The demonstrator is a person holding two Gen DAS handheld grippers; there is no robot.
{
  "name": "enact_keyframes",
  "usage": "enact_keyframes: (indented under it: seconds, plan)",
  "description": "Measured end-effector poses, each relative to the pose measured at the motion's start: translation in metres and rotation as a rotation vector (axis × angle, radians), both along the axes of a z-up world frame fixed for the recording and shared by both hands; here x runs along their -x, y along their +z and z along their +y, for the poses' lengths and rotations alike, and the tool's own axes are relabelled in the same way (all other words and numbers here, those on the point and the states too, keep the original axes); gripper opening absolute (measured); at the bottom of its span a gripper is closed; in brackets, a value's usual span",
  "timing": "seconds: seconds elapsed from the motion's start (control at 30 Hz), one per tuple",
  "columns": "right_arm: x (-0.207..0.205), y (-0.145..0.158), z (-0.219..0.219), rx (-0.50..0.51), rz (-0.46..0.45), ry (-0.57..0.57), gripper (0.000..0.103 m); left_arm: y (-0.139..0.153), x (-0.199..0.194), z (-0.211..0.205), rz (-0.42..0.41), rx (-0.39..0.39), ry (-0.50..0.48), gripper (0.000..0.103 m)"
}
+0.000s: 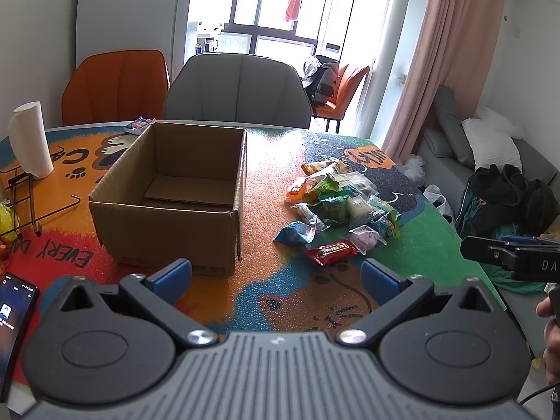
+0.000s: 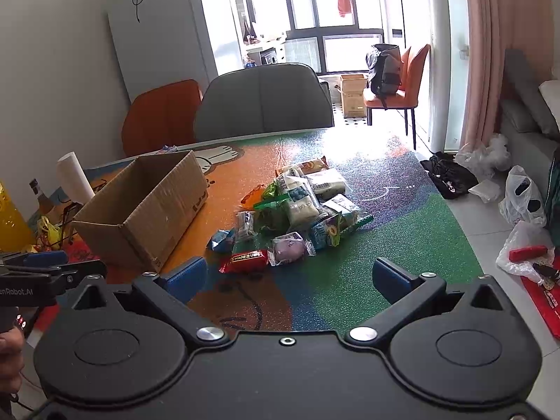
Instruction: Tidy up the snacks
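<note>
Red wrapper (image 2: 245, 260) lay nearest; your right gripper (image 2: 290, 276) and left gripper (image 1: 276, 274) had fingers wide, empty; approach low toward box (image 1: 175, 189).

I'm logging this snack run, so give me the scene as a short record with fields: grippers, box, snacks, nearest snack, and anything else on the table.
left gripper: open, holding nothing, above the table
right gripper: open, holding nothing
box: cardboard, open top, no snacks visible inside
snacks: loose pile on the table, right of the box
nearest snack: red packet, at the pile's near edge
other items: paper roll and phone, left of the box
</note>
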State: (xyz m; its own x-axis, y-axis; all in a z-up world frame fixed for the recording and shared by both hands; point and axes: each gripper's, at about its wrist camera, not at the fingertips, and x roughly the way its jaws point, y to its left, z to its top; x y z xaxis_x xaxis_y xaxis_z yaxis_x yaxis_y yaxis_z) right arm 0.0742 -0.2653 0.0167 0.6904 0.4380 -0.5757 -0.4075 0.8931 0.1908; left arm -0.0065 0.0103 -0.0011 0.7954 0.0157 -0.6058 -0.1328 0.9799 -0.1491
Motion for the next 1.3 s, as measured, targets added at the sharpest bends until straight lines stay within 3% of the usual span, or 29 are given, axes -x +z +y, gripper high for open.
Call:
enact_keyframes:
  seconds: [1.3]
  plan:
    - [0.0043,0.0058,-0.0005,0.005,-0.022,0.004,0.103,0.0051,0.0043,-0.001,-0.008,-0.006,-0.007,0.103]
